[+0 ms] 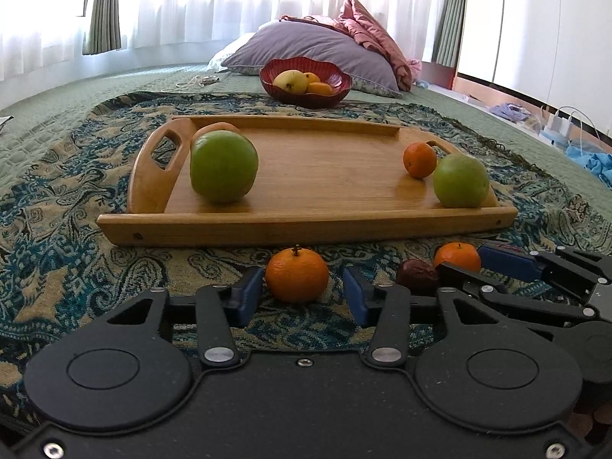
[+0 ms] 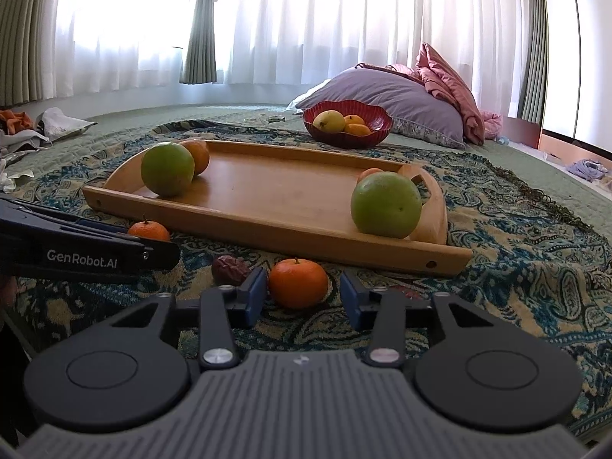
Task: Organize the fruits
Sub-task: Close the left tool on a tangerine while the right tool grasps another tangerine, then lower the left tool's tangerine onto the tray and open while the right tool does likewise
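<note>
my left gripper (image 1: 302,292): jaws apart around a tangerine (image 1: 297,275) on the cloth, pads not touching | my right gripper (image 2: 302,292): jaws apart around another tangerine (image 2: 297,283) | wooden tray (image 1: 306,225) just beyond

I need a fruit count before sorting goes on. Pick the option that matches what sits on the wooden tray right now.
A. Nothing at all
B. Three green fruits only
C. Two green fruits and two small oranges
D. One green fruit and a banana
C: the wooden tray holds a green fruit with a small orange behind it at one end, and another green fruit with a small orange at the other.
</note>
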A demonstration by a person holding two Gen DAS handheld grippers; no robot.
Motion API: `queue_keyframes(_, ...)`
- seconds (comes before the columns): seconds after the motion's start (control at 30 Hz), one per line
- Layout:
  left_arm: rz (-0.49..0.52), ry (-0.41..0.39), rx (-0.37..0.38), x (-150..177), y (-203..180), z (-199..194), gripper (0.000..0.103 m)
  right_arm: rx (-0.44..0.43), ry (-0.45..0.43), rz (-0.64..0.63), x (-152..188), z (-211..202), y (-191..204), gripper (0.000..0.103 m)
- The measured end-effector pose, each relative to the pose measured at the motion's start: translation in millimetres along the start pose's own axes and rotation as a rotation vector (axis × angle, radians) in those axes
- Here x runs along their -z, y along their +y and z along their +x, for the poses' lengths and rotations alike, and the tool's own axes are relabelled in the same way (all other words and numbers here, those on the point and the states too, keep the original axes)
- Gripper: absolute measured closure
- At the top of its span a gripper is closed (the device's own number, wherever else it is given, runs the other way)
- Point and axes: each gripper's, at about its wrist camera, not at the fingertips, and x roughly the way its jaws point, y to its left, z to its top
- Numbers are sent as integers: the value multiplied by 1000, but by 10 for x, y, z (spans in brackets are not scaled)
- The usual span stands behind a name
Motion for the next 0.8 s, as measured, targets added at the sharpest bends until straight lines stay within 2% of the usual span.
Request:
queue_keyframes(0.1, -2, -9, -13, 3, -12, -5, 70, -3, 7, 4, -2, 18, 3, 57)
queue_keyframes(0.23, -8, -17, -12, -15, -13, -42, 70, -6, 10, 3, -8, 24, 7, 64)
queue_keyframes(0.5, 5, -70, -20, -136, -43, -168, 70, 3, 3, 4, -69, -4, -6, 66)
queue_keyframes(0.8, 18, -117, -13, -426, -112, -86, 70, 13, -71, 31, -322, -34, -14, 66)
